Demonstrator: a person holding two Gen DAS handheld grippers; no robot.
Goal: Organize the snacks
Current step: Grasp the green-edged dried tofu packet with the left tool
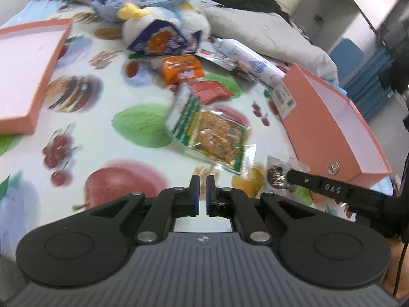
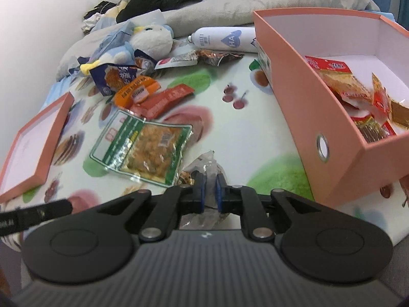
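Note:
My left gripper (image 1: 203,182) hangs shut and empty over the fruit-print sheet (image 1: 102,133), just below a green snack pack (image 1: 212,133). My right gripper (image 2: 209,180) is shut on a small clear-wrapped snack (image 2: 204,162), close to the front corner of the pink box (image 2: 306,107); the same snack (image 1: 277,175) shows at its fingertip in the left wrist view. The box (image 1: 332,133) holds several red snack packs (image 2: 342,81). On the sheet lie the green pack (image 2: 145,148), an orange pack (image 2: 138,92), a red pack (image 2: 163,99) and a blue pack (image 2: 115,76).
The pink box lid (image 1: 25,64) lies upturned at the left, also the lid (image 2: 35,143) in the right wrist view. A white bottle (image 2: 225,38), a plush toy (image 2: 150,41) and grey bedding (image 2: 230,5) crowd the back. One left gripper finger (image 2: 38,215) reaches in at lower left.

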